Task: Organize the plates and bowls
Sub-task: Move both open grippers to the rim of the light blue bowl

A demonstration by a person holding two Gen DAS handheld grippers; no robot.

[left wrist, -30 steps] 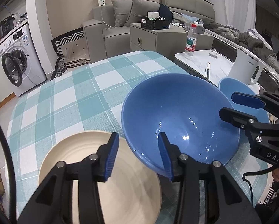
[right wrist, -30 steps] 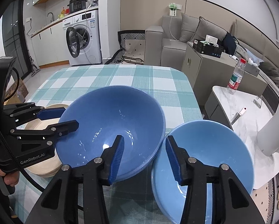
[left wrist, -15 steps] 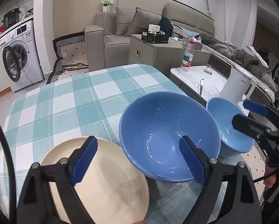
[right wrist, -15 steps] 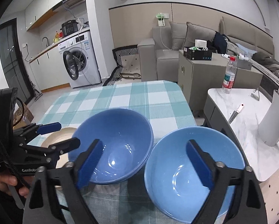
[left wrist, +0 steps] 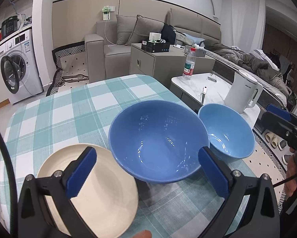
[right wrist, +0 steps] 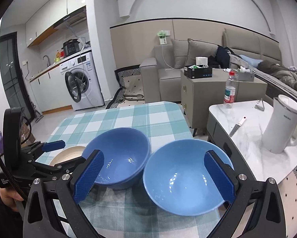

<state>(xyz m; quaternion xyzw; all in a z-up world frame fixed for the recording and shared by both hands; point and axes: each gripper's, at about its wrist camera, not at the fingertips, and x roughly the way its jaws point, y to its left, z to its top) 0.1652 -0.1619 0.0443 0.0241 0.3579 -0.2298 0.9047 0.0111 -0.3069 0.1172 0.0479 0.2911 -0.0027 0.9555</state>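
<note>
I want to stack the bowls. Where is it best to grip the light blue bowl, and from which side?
Probably grip the light blue bowl at its near rim, one finger inside and one outside, coming from above. It stands upright and is too wide to span; the dark blue bowl crowds its left side.

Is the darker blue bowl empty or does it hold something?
Empty. The darker blue bowl stands upright, and its bare glossy inside shows only light reflections.

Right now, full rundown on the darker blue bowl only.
The darker blue bowl is deep, round and glossy, ceramic by the look, empty, with light glints inside. It stands upright on the checked tablecloth, between the cream plate and the lighter blue bowl; its rim overhangs the plate's edge and looks to touch the lighter bowl. Neither gripper holds it.
</note>
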